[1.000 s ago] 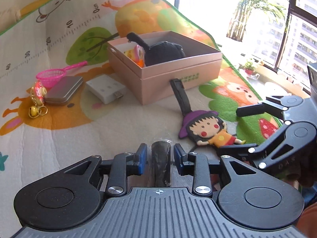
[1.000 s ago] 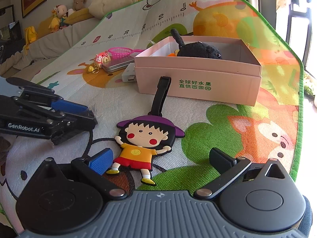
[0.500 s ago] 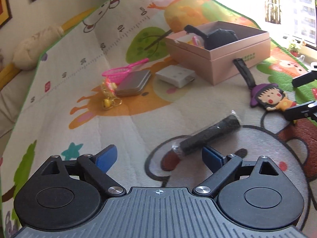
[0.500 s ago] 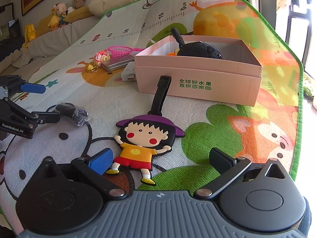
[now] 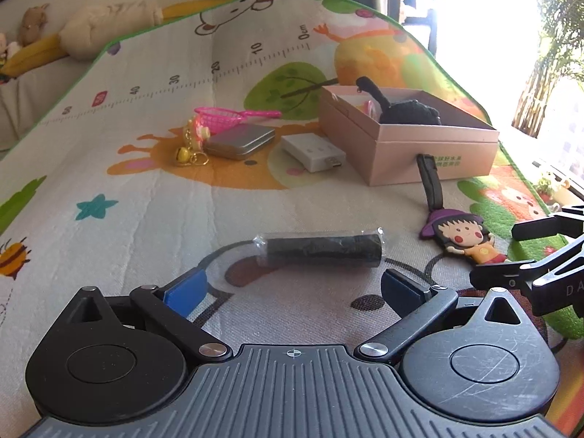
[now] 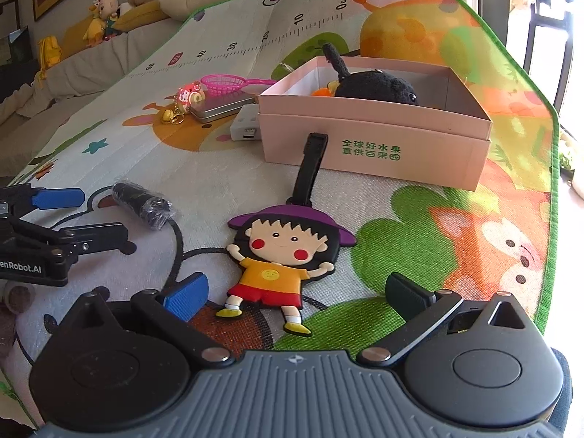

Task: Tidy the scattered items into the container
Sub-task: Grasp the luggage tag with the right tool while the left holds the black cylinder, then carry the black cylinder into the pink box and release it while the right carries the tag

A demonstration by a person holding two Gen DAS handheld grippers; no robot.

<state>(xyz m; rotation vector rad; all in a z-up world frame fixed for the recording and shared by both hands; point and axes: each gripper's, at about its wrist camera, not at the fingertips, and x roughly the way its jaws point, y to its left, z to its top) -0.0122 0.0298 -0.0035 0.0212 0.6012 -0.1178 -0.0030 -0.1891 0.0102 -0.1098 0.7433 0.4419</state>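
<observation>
Left wrist view: your left gripper (image 5: 292, 288) now stands wide and empty. One second ago it was clamped on the wrapped black cylinder (image 5: 321, 249); that item now lies released on the play mat (image 5: 153, 226), crosswise just ahead of the fingertips and not touching them. Judged from this, the cylinder is not yet tidied and needs a fresh grasp, probably across its short axis. The pink box (image 5: 430, 153) sits toward the mat's far right edge, well apart from the cylinder, with the black plush toy (image 5: 408, 112) already inside. The white adapter (image 5: 313, 151), metal tin (image 5: 239, 141), pink net (image 5: 222, 115) and keychain (image 5: 191, 142) remain outside, left of the box.

Right wrist view: your right gripper (image 6: 295, 295) is spread wide, holding nothing. The cartoon luggage tag (image 6: 283, 252) lies flat between and just ahead of the fingers, its black strap (image 6: 310, 171) reaching to the box's (image 6: 372, 146) front wall. The left gripper (image 6: 69, 215) appears at the left, jaws apart, the cylinder (image 6: 140, 205) beside it.
</observation>
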